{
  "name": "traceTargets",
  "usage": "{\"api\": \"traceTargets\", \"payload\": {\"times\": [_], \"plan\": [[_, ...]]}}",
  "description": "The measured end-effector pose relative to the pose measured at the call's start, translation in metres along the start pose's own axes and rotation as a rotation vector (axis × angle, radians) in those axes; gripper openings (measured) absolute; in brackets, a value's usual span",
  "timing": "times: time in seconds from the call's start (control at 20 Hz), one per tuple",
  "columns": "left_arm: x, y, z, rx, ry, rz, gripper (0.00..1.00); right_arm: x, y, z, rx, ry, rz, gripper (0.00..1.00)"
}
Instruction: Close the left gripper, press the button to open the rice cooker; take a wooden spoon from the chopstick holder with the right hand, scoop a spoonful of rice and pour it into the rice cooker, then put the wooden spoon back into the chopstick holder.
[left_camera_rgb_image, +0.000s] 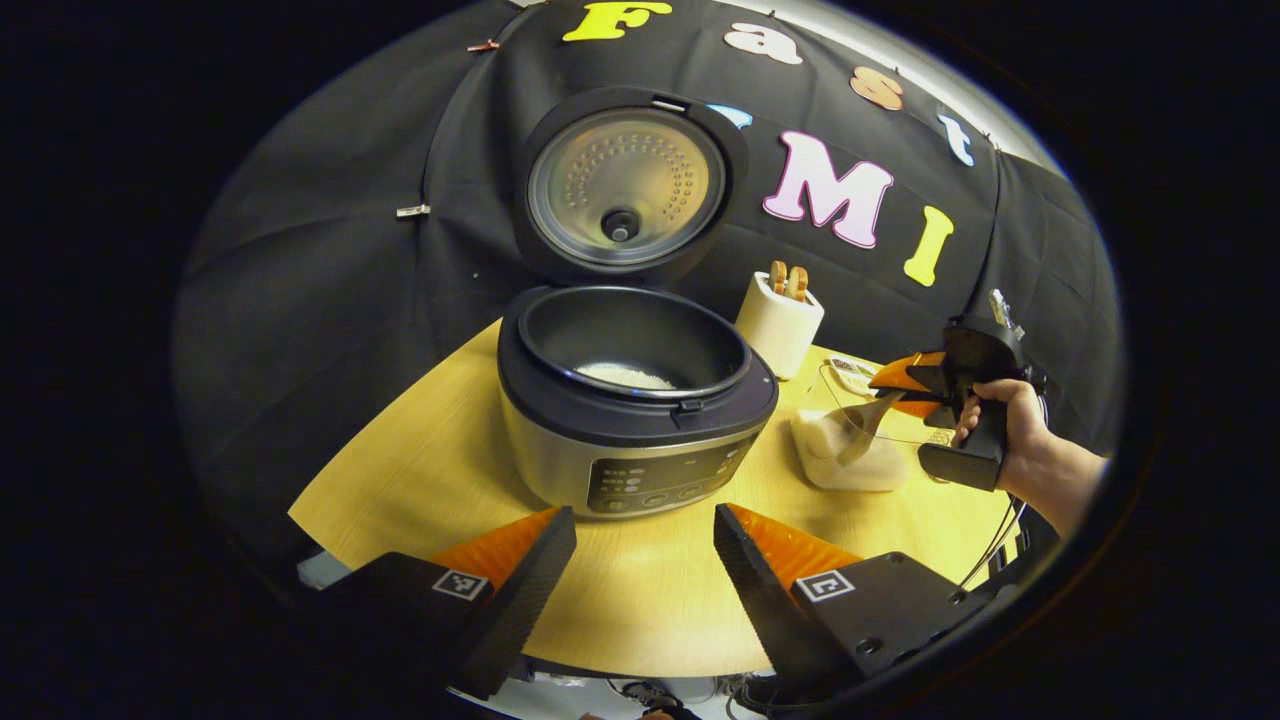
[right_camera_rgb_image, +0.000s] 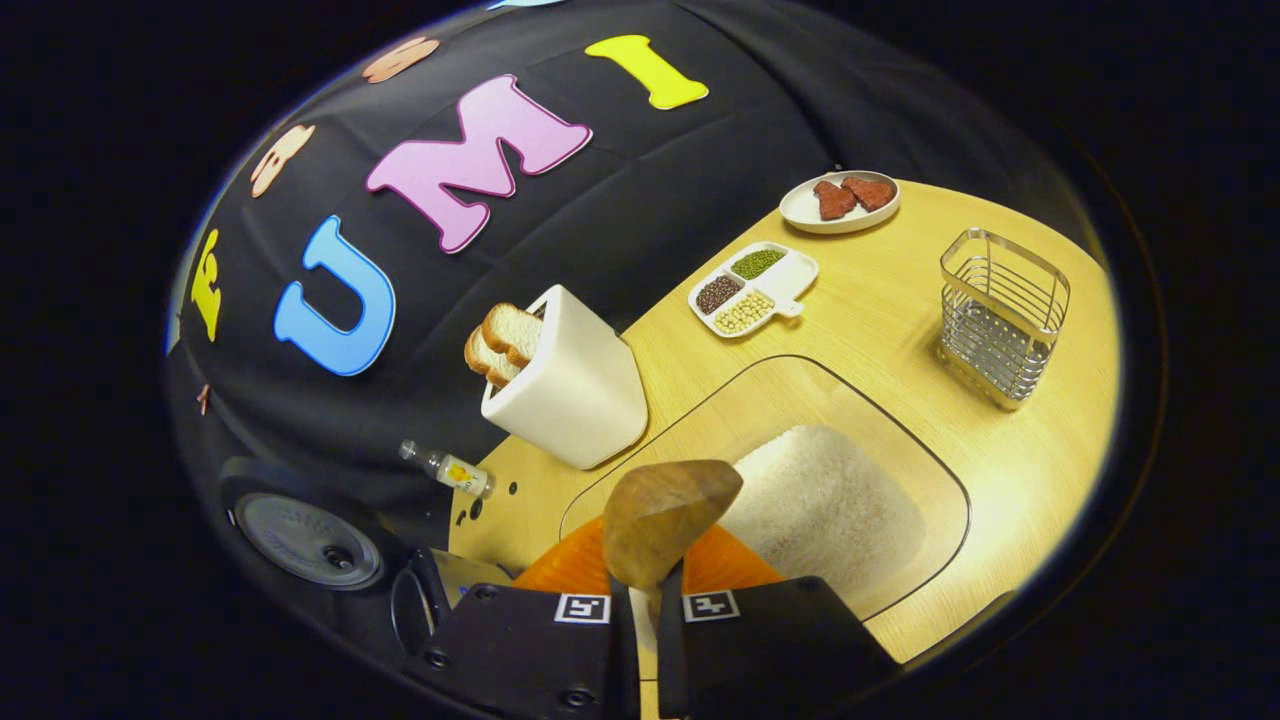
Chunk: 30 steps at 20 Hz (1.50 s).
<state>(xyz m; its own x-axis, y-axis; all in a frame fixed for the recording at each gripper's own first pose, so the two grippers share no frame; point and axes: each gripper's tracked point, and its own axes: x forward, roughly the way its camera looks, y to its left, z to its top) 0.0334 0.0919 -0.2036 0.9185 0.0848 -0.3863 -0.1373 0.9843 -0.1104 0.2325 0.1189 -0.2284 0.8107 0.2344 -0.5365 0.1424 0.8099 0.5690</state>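
Right tongs (right_camera_rgb_image: 648, 600) pinch the wooden spoon (right_camera_rgb_image: 665, 520) by its handle, fingers pressed close on it; the spoon's long axis runs straight forward along the fingers, bowl out front and raised. In the left gripper view the same right tongs (left_camera_rgb_image: 905, 385) sit in a person's hand (left_camera_rgb_image: 1010, 425) with the spoon (left_camera_rgb_image: 862, 425) angling down toward the rice heap (left_camera_rgb_image: 850, 455).

Left tongs (left_camera_rgb_image: 645, 560) spread wide, holding nothing, low and in front of the rice cooker (left_camera_rgb_image: 635, 400), which stands straight ahead of them with lid (left_camera_rgb_image: 625, 185) swung up and some rice already in the pot.

From the right tongs: the rice container (right_camera_rgb_image: 900, 450) lies just ahead and slightly right on the desk (right_camera_rgb_image: 1000, 470), its white rice (right_camera_rgb_image: 820, 505) right below the spoon bowl. No rice visible on the spoon's upper face; whether it carries a load, cannot tell. The cooker lies off to the left of the right tongs, its lid (right_camera_rgb_image: 305, 540) at the lower-left edge. The wire chopstick holder (right_camera_rgb_image: 1003, 315) stands farther ahead and right, well apart.

Judgement: the right hand is nearer the rice; next comes a dip or a carry leftward to the pot.
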Motion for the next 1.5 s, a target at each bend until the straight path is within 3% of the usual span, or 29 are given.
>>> {"api": "traceTargets", "payload": {"times": [0.4,0.85,1.2,1.5], "plan": [[-0.010,-0.008,0.010,0.018,-0.010,-0.010,0.96,-0.021,-0.009,0.028,0.231,-0.017,0.019,0.12],[-0.026,-0.006,0.041,-0.005,-0.076,-0.001,0.96,-0.057,-0.020,0.084,0.397,-0.060,0.015,0.12],[-0.036,-0.001,0.061,-0.025,-0.129,0.016,0.96,-0.075,0.020,0.119,0.478,-0.085,0.106,0.11],[-0.046,0.007,0.083,-0.017,-0.200,0.039,0.96,-0.081,0.082,0.099,0.482,-0.018,0.197,0.12]]}}
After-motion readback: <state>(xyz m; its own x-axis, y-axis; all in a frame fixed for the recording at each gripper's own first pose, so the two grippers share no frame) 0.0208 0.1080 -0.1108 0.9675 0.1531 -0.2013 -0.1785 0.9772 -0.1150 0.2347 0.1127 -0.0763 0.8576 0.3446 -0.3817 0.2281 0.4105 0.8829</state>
